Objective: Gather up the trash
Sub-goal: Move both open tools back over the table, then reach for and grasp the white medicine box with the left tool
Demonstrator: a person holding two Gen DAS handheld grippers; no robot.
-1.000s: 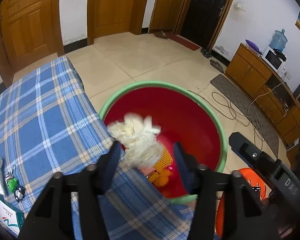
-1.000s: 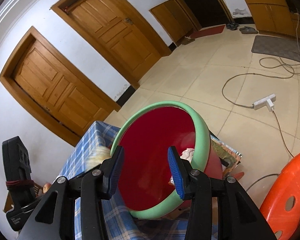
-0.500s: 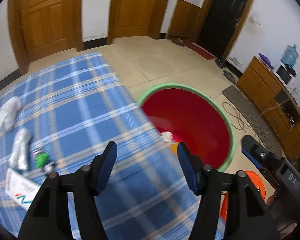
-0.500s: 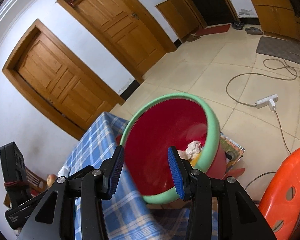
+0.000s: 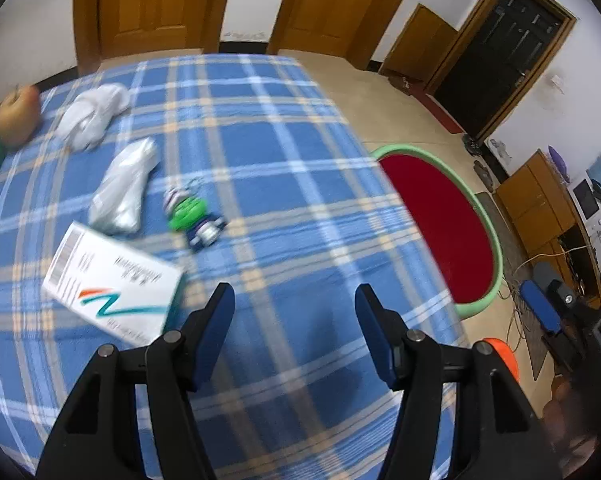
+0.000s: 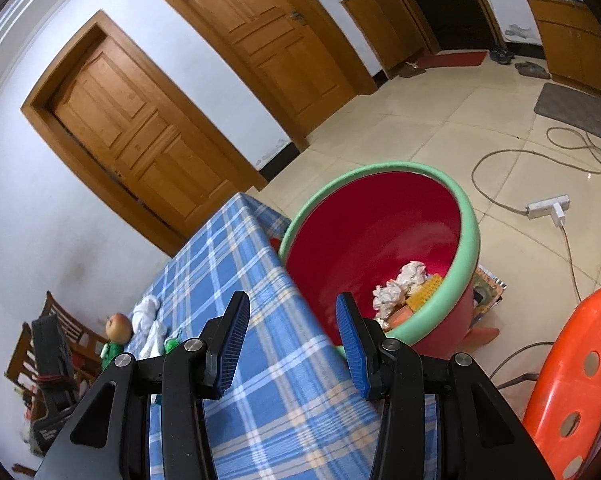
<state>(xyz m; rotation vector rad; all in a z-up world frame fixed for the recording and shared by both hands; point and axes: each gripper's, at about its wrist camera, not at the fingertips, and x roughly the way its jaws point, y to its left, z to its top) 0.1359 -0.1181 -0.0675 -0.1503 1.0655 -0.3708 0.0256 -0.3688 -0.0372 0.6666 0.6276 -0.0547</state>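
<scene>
the left gripper point(image 5: 294, 312) had its blue-padded fingers point(image 5: 216, 324) spread wide with nothing between them, poised over the blue checked tablecloth point(image 5: 260, 152) and pointing across the table toward the scattered items. the right gripper point(image 6: 290, 332) was likewise parted and empty, held above the cloth's near edge and angled toward the red bin point(image 6: 380, 240) with the green rim, which stood on the floor just beside the table.

judging by the bin, part of the job was done: crumpled white paper point(image 6: 404, 284) and some yellow and orange bits lay at its bottom. what was left sat on the table. a crinkled clear plastic wrapper point(image 5: 124, 188) lay near the middle, with a wad of white tissue point(image 5: 92, 114) beyond it; both looked like trash. a white box point(image 5: 112, 284) with a teal and orange logo lay just left of the left gripper, closest of all. motion blur made it hard to say whether it was rubbish or something to keep. a small green and purple toy point(image 5: 192, 216) sat between wrapper and gripper, and an apple point(image 5: 18, 114) rested at the far left edge; neither seemed to belong in the bin.

the left gripper was tilted downward over the cloth, well placed for a reach at the wrapper.
</scene>
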